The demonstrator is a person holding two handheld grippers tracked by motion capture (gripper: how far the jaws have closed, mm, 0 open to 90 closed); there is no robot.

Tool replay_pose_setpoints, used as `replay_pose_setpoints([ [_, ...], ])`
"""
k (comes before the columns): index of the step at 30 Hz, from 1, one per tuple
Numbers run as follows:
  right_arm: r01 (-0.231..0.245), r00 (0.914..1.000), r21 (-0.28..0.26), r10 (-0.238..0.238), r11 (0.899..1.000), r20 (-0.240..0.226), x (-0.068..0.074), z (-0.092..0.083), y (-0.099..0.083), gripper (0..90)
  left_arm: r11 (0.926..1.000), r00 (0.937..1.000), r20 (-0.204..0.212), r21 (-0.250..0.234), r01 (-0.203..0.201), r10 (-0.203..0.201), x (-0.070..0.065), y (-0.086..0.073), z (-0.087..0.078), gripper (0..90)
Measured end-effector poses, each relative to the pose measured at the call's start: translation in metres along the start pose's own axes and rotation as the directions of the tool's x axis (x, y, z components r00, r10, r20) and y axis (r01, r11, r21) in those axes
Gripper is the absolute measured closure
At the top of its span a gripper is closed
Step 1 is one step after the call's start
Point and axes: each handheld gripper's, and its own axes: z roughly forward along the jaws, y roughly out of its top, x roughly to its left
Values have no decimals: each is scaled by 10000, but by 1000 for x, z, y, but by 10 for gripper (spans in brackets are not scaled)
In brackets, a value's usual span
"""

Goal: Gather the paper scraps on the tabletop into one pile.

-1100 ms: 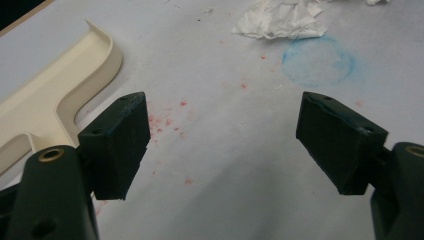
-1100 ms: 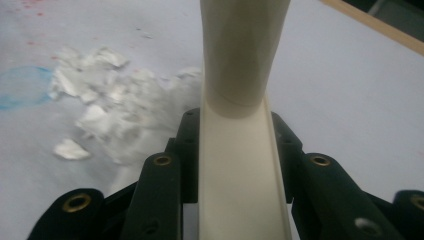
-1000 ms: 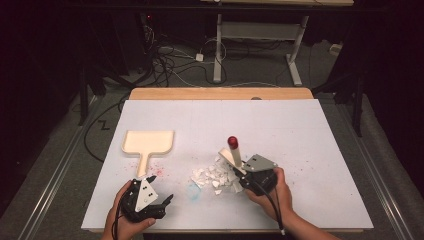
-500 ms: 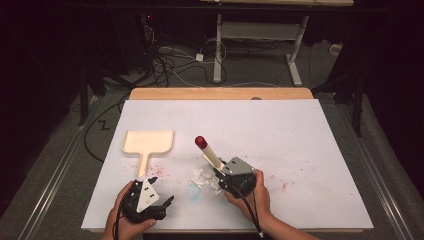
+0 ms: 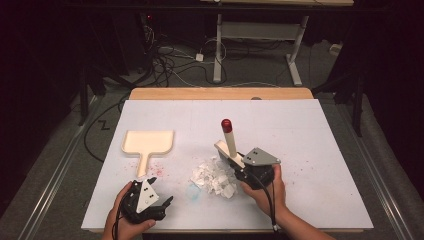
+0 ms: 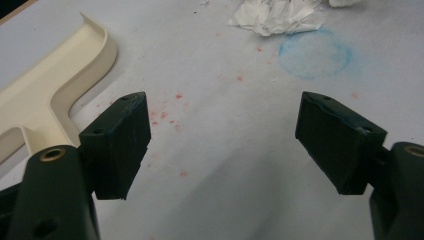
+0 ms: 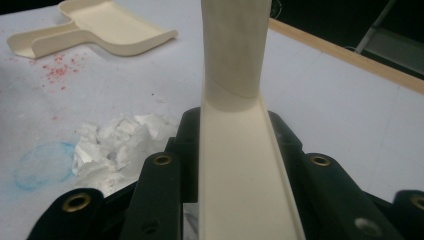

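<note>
Clamped between the jaws of the right gripper (image 5: 239,162) is a cream brush (image 5: 229,142), its long handle with a red tip slanting up and toward the far side of the table (image 5: 320,150). In the right gripper view the handle (image 7: 235,100) is seen running straight out between the two black jaws, which are pressed tight against its sides. The jaws have just been closing a little further on it. The person's right hand (image 5: 262,187) is wrapped around that gripper's body at the near right of centre.

Just left of the brush lies a heap of torn white paper scraps (image 5: 215,176), resting on the white table cover, with a faint blue ring (image 6: 314,52) drawn on the cover near it. Red specks (image 6: 165,115) are scattered between the scraps and a cream dustpan (image 5: 148,144), which lies flat at the left, its handle pointing toward the near edge.

Near the near-left corner the left gripper (image 5: 162,199) is held low over the table in the left hand (image 5: 125,215). Its jaws are spread wide with nothing between them, and the dustpan handle (image 6: 40,115) is seen just beside its left jaw.
</note>
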Motion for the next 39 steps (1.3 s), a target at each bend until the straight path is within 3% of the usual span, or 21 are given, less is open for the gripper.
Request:
replay_pose_setpoints([
  [9, -204, 9980, -289, 186, 9994, -604, -34, -32, 1, 676, 10000, 10000, -3, -5, 76, -76, 0, -1, 1, 210],
  [15, 46, 9917, 279, -10, 9996, -1287, -48, -57, -9, 677, 10000, 10000, 23, 3, 25, -25, -1, 0, 0, 210],
  [18, 117, 9834, 444, -34, 9989, -1814, -52, -70, -17, 677, 10000, 10000, 37, 24, 45, -46, -1, 0, 0, 210],
  [24, 496, 9648, 1110, -189, 9926, -2624, -47, -75, -37, 678, 9999, 9999, 76, 104, -73, 72, -2, 2, 2, 210],
  [27, 415, 9489, 1105, -46, 9930, -3154, -42, -75, -42, 678, 9999, 9999, 106, 129, -24, 23, -2, 2, 3, 210],
  [29, 444, 9454, 1096, -63, 9930, -3259, -37, -74, -41, 677, 9999, 9999, 135, 163, -48, 46, -2, 2, 5, 210],
  [33, 632, 9278, 1013, -210, 9928, -3724, -25, -64, -39, 677, 9998, 9998, 172, 159, -79, 77, -3, 3, 6, 210],
  [35, 757, 9295, 926, -366, 9928, -3671, -19, -57, -35, 677, 9998, 9998, 175, 182, -99, 96, -3, 3, 6, 210],
  [39, 682, 9234, 637, -388, 9956, -3819, -13, -40, -21, 677, 9996, 9997, 205, 246, -117, 112, -3, 3, 7, 210],
])
